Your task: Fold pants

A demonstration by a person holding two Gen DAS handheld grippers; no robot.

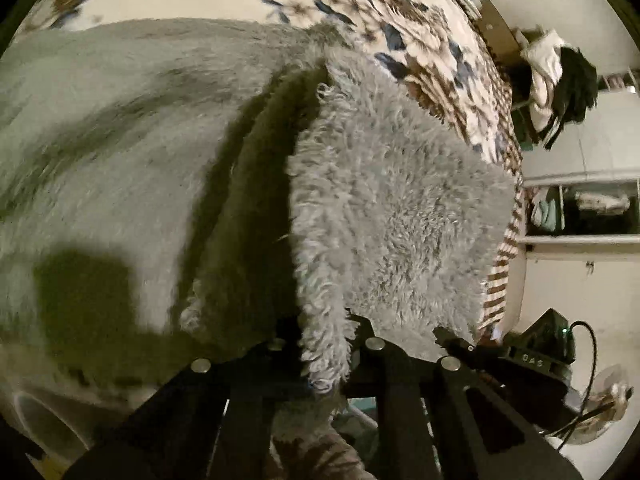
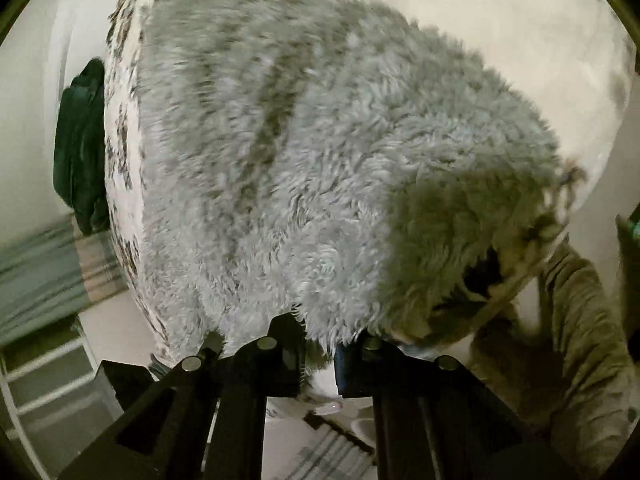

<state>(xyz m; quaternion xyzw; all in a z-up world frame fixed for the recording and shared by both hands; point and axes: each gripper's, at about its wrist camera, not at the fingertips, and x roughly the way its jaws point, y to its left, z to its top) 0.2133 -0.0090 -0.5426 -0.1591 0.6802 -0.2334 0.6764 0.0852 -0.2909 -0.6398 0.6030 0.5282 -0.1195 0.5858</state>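
Observation:
Fluffy grey fleece pants lie on a bed with a floral cover. In the left wrist view a raised flap of the fleece hangs down between the black fingers of my left gripper, which is shut on its edge; the rest of the pants spreads flat to the left. In the right wrist view the pants fill the middle, and my right gripper is shut on their near fleece edge. The other gripper's black body shows at lower right in the left wrist view.
The bed edge with its striped skirt drops off on the right in the left wrist view, beyond it shelves and a pile of clothes. A dark green garment hangs left of the bed. A person's olive sleeve is at lower right.

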